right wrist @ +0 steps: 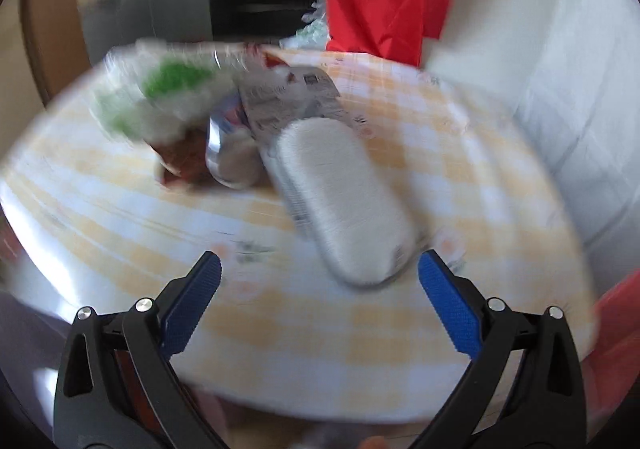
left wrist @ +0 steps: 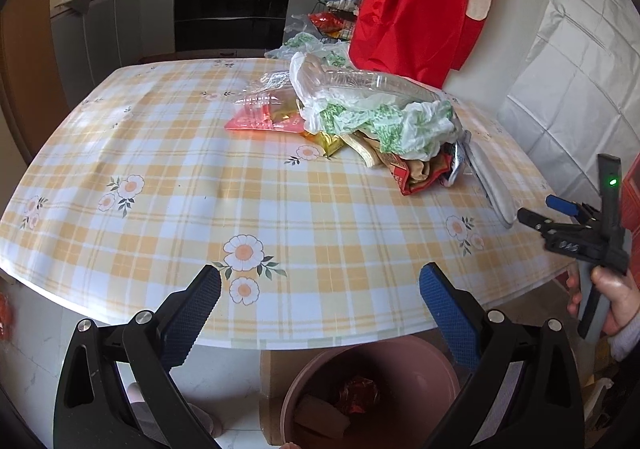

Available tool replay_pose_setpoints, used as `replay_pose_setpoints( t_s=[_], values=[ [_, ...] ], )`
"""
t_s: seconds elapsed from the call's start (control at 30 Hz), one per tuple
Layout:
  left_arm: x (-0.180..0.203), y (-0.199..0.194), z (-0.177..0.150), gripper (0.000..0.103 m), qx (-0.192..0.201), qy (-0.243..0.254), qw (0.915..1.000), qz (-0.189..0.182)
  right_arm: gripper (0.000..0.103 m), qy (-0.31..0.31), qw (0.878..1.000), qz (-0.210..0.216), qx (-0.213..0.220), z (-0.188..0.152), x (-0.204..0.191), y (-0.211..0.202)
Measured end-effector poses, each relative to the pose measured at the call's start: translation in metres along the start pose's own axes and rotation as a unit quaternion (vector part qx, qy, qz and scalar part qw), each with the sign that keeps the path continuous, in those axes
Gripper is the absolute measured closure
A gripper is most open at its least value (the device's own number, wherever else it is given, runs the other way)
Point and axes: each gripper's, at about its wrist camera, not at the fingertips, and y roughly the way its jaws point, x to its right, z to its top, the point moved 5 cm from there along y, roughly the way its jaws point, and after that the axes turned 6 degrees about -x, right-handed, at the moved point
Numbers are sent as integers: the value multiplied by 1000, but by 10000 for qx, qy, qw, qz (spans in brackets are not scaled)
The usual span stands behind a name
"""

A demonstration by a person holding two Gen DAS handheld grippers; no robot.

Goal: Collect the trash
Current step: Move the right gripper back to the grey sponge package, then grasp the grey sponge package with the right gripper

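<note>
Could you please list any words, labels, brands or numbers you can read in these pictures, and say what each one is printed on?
No text can be read.
White and green plastic bag: green print, too small to read.
Red packet: print hidden under clear plastic, illegible.
Red and tan wrapper: crumpled, illegible.
Flat printed package: lines of text and a small code-like mark, motion-blurred.
White oblong tray: small end mark, blurred.

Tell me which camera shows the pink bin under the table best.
The left wrist view. The pink bin sits low in the frame between the open left gripper fingers, below the table edge, with wrappers visible inside. The right wrist view is motion-blurred and does not show it.
</note>
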Motion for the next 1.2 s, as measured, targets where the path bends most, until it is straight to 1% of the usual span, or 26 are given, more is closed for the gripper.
replay_pose_setpoints(
  t_s=[0.03, 0.07, 0.1, 0.13, 0.2, 0.23, 0.3, 0.4, 0.5, 0.57, 0.6, 0.67, 0.7, 0.77, 0.8, 0.93, 1.03, 1.2],
  values=[
    [0, 1, 1, 6, -12, -10, 10000, 0, 6, -320, 9994, -137, -64, 2, -1, 9],
    [0, 2, 2, 6, -18, -9, 10000, -4, 6, -516, 9983, -262, -108, 3, 0, 15],
    [0, 3, 3, 6, -20, 1, 10000, -8, 6, -758, 9959, -468, -181, 3, 2, 25],
    [0, 4, 3, 6, -27, 16, 10000, -3, 7, -956, 9933, -581, -288, 2, 6, 34],
    [0, 7, 3, 6, -61, 46, 10000, -5, 12, -1181, 9900, -600, -492, 0, 13, 48],
    [0, 8, 2, 6, -82, 60, 9999, -28, 19, -1239, 9889, -584, -568, 0, 16, 53],
    [2, 12, -1, 6, -134, 94, 9998, -93, 20, -1323, 9873, -496, -730, -1, 20, 62],
    [3, 17, -3, 6, -215, 118, 9996, -116, 20, -1608, 9819, -669, -741, 0, 17, 70],
    [5, 20, -4, 6, -250, 104, 9995, -175, 20, -1705, 9801, -727, -710, 3, 14, 74],
    [6, 21, -4, 6, -303, 89, 9994, -172, 20, -1570, 9825, -661, -747, 7, 17, 77],
    [5, 22, -3, 6, -314, 81, 9993, -166, 22, -1505, 9838, -601, -771, 8, 17, 77],
    [4, 22, -1, 6, -301, 89, 9994, -128, 37, -1382, 9861, -322, -865, 7, 18, 76],
    [4, 21, -1, 6, -281, 105, 9995, -97, 36, -1298, 9870, -233, -916, 8, 21, 77],
    [3, 19, 1, 6, -222, 161, 9996, -17, 42, -1176, 9884, -158, -947, 8, 25, 74],
    [3, 18, 2, 6, -199, 182, 9996, 1, 44, -1019, 9904, -16, -938, 8, 28, 71],
    [0, 17, 6, 6, -156, 189, 9997, 43, 54, -297, 9950, 460, -838, 10, 45, 54],
    [0, 17, 8, 6, -131, 180, 9997, 39, 61, 320, 9939, 806, -681, 10, 59, 39],
    [12, 16, 13, 6, -162, 99, 9995, -255, 68, 1233, 9840, 1223, -405, 8, 79, 20]
  ],
)
